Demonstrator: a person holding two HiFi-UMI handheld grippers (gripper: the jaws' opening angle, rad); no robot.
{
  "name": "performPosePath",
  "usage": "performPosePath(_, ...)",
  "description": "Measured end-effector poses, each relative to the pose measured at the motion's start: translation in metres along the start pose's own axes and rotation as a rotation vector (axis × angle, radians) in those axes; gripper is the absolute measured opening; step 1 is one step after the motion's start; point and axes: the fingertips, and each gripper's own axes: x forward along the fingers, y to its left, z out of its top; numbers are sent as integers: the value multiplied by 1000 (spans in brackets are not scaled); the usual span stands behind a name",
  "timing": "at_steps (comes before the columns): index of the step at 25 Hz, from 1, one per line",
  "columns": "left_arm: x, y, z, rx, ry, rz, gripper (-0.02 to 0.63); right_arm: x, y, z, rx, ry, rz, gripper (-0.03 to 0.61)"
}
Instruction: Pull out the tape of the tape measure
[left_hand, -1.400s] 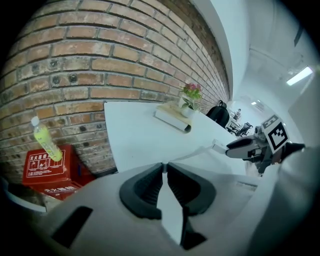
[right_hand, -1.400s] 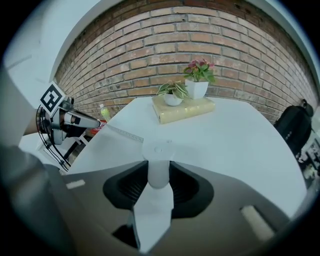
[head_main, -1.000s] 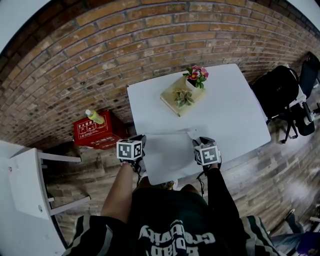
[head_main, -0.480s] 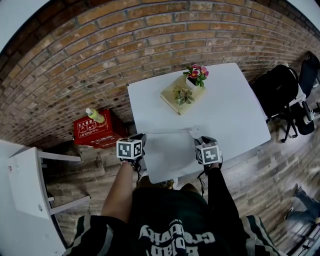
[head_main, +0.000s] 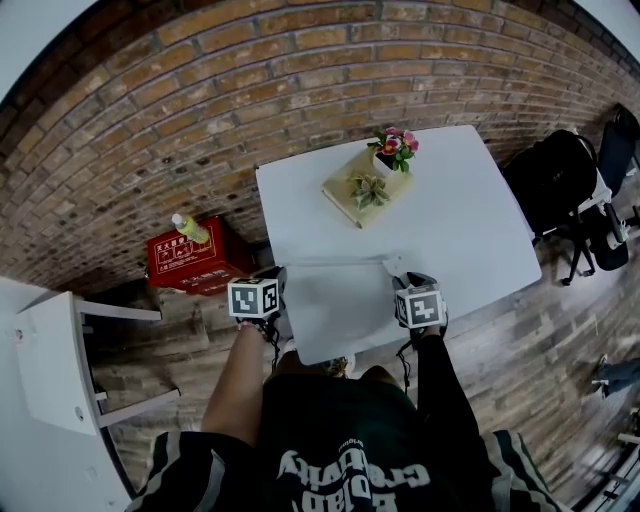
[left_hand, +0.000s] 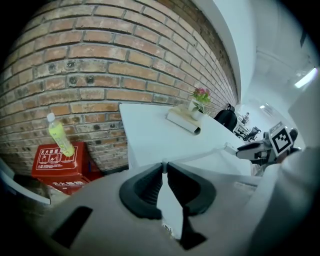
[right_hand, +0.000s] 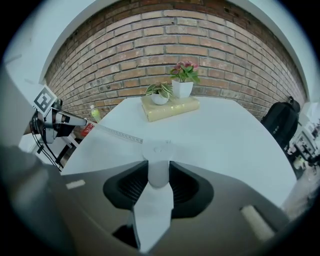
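Note:
A white tape measure case (right_hand: 157, 150) is clamped between the pads of my right gripper (right_hand: 159, 171) near the front edge of the white table (head_main: 450, 220). Its thin tape (right_hand: 116, 133) runs left across the table to my left gripper (right_hand: 75, 120). In the left gripper view the left gripper (left_hand: 164, 169) is shut on the tape's end, and the tape (left_hand: 200, 155) stretches away to the case (left_hand: 230, 148) in the right gripper (left_hand: 252, 150). In the head view the tape (head_main: 330, 264) spans between the left gripper (head_main: 272, 273) and the right gripper (head_main: 400, 276).
A tan book (head_main: 365, 195) carrying a small succulent and a white pot of pink flowers (head_main: 392, 150) lies at the table's far side. A red box (head_main: 190, 262) with a green bottle (head_main: 187, 231) stands on the floor by the brick wall. Black bag and chair (head_main: 560, 185) are at the right.
The two grippers have drifted slightly apart, the left one leftward and the right one rightward, and the tape between them is a little longer.

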Motion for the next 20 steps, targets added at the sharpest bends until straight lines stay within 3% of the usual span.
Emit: performPosePath(20,-8,13,-6,-20,-4,43,40,-3,-11,-11,18,18,-26,143)
